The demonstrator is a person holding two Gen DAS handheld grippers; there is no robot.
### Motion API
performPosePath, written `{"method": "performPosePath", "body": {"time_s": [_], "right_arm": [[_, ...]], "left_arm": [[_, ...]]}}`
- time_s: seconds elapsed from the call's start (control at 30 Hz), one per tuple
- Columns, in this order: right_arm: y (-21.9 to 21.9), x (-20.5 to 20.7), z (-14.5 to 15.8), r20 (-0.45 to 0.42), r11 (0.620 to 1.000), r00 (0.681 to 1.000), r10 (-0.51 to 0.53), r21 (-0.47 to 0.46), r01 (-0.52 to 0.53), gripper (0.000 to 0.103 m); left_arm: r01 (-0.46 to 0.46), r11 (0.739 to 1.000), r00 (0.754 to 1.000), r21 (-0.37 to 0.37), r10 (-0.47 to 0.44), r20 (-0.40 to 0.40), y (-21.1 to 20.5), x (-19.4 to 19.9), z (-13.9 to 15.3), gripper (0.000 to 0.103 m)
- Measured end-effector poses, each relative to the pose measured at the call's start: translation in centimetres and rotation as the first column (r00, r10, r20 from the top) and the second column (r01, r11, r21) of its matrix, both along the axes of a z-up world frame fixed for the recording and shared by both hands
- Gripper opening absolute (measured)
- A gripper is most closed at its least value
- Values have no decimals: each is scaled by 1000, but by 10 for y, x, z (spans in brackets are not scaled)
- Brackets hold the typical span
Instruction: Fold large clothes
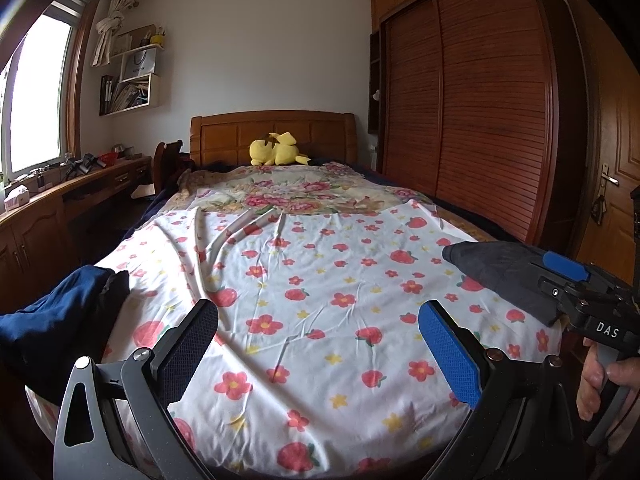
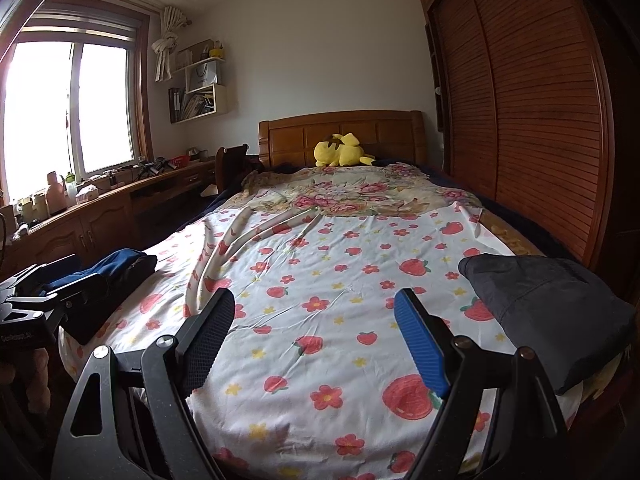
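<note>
Both sets of jaws stand wide apart with nothing between them: left gripper and right gripper each hover low over the foot end of the bed, angled down at the strawberry-and-flower sheet spread across it. No cloth touches either pad. Clothes to fold look like two piles: a navy garment bunched at the left edge of the bed, near the left gripper, and a dark grey garment folded or heaped at the right edge, just beside the right gripper. The middle of the sheet is bare, only some wrinkles further up. Judging from this, the step in hand is the start or a reset between garments, nothing picked yet. Next move likely calls for reaching sideways to one pile, pinching an edge or corner, dragging it onto the bare middle and spreading it flat. Yellow plush toy sits well apart at the headboard, no obstacle.
</note>
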State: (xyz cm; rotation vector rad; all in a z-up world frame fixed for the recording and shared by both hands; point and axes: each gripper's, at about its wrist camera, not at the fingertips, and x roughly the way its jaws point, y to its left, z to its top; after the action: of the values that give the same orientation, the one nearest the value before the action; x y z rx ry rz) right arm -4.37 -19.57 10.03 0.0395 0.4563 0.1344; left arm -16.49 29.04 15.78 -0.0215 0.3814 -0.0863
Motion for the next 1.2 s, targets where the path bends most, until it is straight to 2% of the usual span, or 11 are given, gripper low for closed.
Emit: {"method": "performPosePath", "body": {"time_s": [1.2], "right_arm": [[0,0,1,15,1000,1000,-5,3,5,82]], "left_arm": [[-4,1000,1000,4,4,9,-3,-5,0,100]]}}
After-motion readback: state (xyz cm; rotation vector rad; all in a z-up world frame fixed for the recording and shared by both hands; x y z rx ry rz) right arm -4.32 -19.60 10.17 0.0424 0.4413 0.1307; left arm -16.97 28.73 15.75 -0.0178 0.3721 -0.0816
